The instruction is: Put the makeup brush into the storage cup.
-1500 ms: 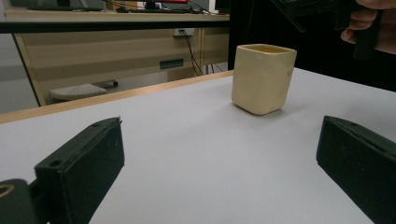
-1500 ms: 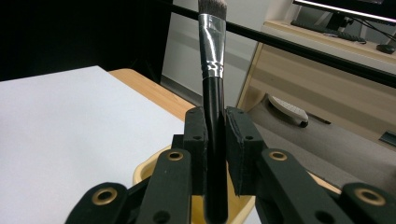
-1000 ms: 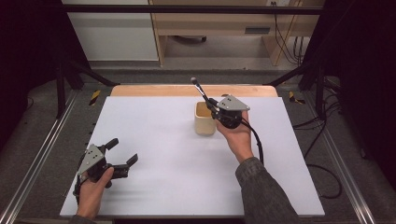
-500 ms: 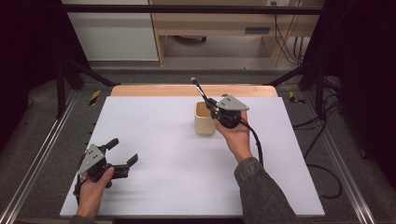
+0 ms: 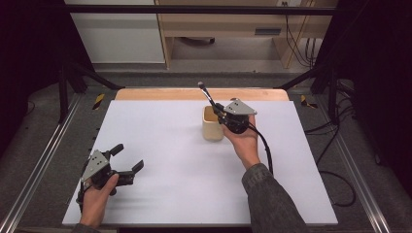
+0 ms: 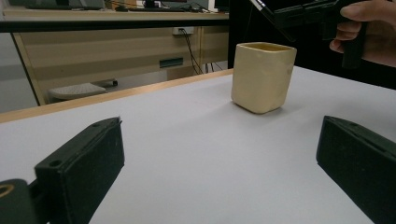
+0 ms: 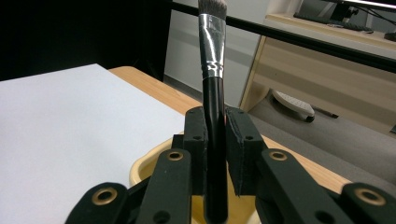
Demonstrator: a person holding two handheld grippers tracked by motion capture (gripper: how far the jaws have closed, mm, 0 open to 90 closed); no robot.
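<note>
Brush (image 7: 212, 93) clamped tight in right gripper (image 5: 219, 112), handle end poised just over cream cup (image 5: 212, 127), bristles angled up and away. Judged mid-placement: next, a straight lowering into the cup, then release. Left gripper (image 5: 127, 159) idle near the front corner, jaws wide, holding nothing. White table (image 5: 160, 131) with wooden far edge; beyond, desk (image 5: 228, 24) and cables on grey floor.

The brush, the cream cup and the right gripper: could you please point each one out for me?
brush (image 7: 211, 56), right gripper view, on its silver ferrule.
cream cup (image 6: 261, 79), left gripper view, on its front wall.
right gripper (image 7: 215, 154), right gripper view, between its fingertips, clamped on the brush handle.
</note>
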